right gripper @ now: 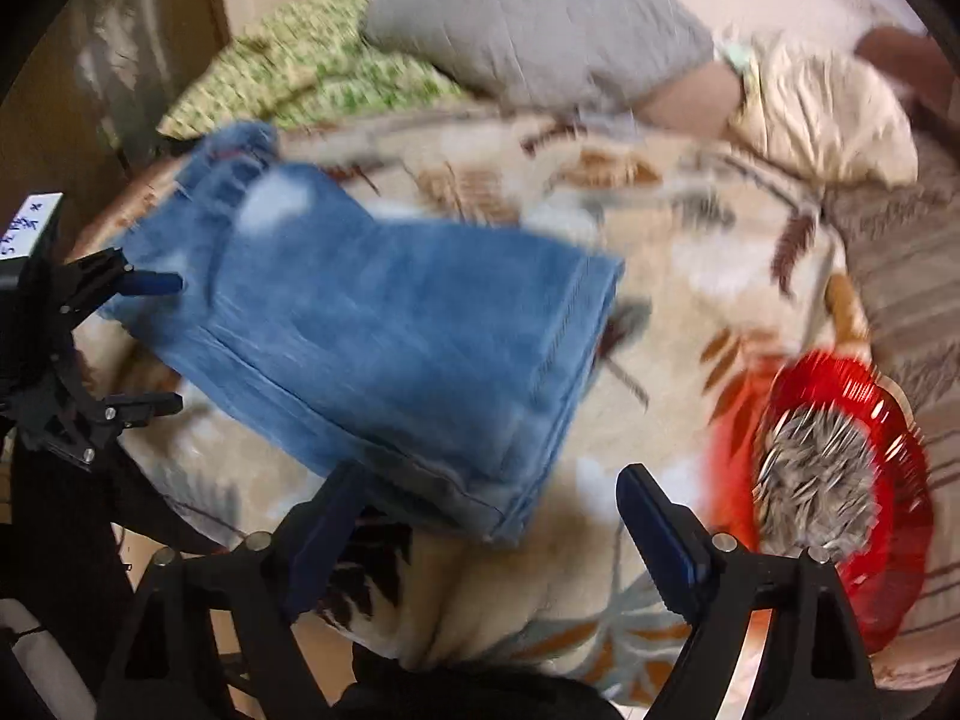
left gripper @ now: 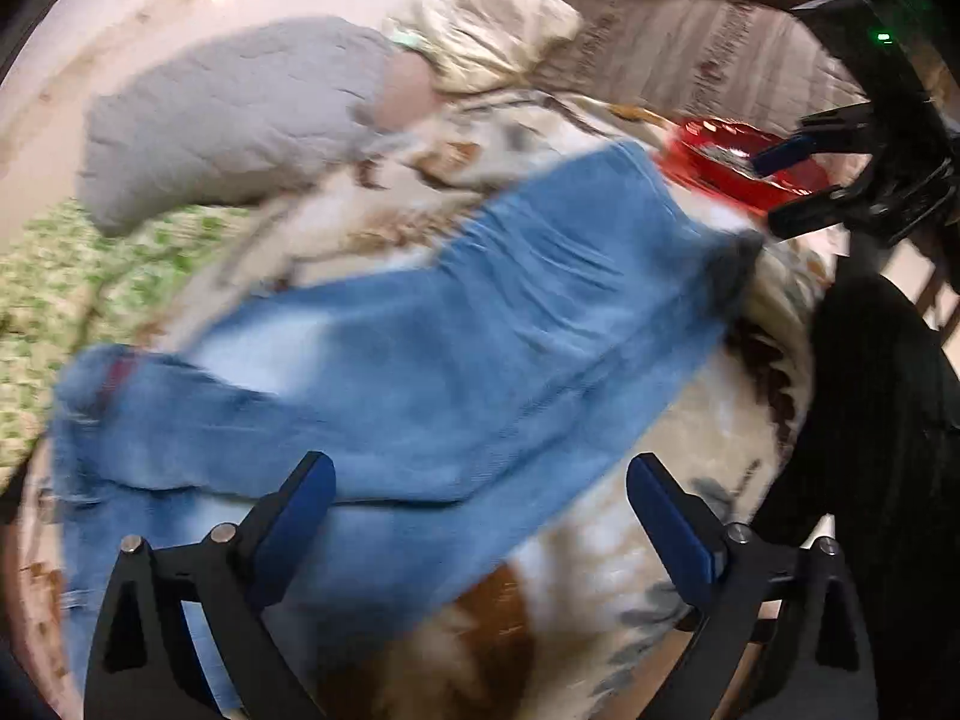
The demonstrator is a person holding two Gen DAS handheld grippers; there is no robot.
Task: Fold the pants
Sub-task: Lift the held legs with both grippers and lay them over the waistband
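Soft bed blanket [right gripper: 690,252] holds the blue pants [right gripper: 390,330] mid-frame. Left gripper [left gripper: 480,498] and right gripper [right gripper: 486,510] gape wide, holding nothing. Red bowl [right gripper: 840,420], lower right, might get bumped and spill.

Both wrist views look steeply down, close, sharing the jeans [left gripper: 456,348]
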